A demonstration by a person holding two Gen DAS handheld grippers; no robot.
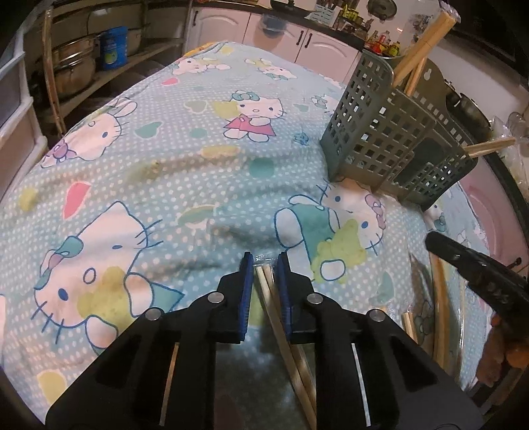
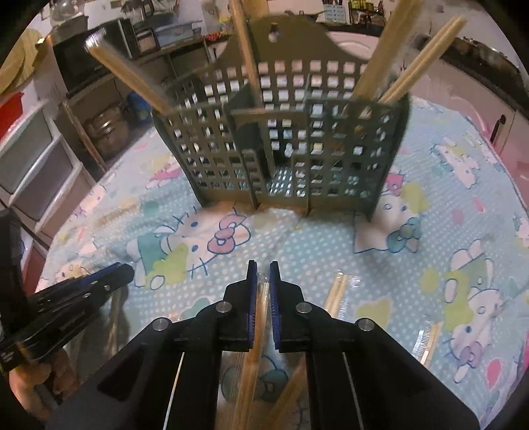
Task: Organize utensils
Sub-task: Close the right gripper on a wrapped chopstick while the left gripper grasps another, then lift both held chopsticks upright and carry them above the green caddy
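A grey perforated utensil caddy (image 1: 380, 132) (image 2: 281, 132) stands upright on the cartoon-cat tablecloth (image 1: 165, 149), with several wooden chopsticks (image 1: 426, 43) (image 2: 396, 66) sticking out of its compartments. In the left wrist view my left gripper (image 1: 264, 261) is shut on a plastic-wrapped pair of chopsticks (image 1: 267, 297) near the front of the table. My right gripper (image 2: 263, 268) is shut on another wrapped pair (image 2: 261, 304), in front of the caddy. Each gripper also shows at the edge of the other's view: the right gripper (image 1: 463, 261) and the left gripper (image 2: 99, 278).
More wrapped chopsticks lie loose on the cloth (image 2: 337, 291) (image 2: 426, 340) (image 1: 441, 297). Shelves with metal pots (image 1: 76, 63) and a blue bucket (image 1: 114, 46) stand left of the table. Pink cabinets (image 1: 264, 26) run behind it. A drawer unit (image 2: 33, 158) stands at the left.
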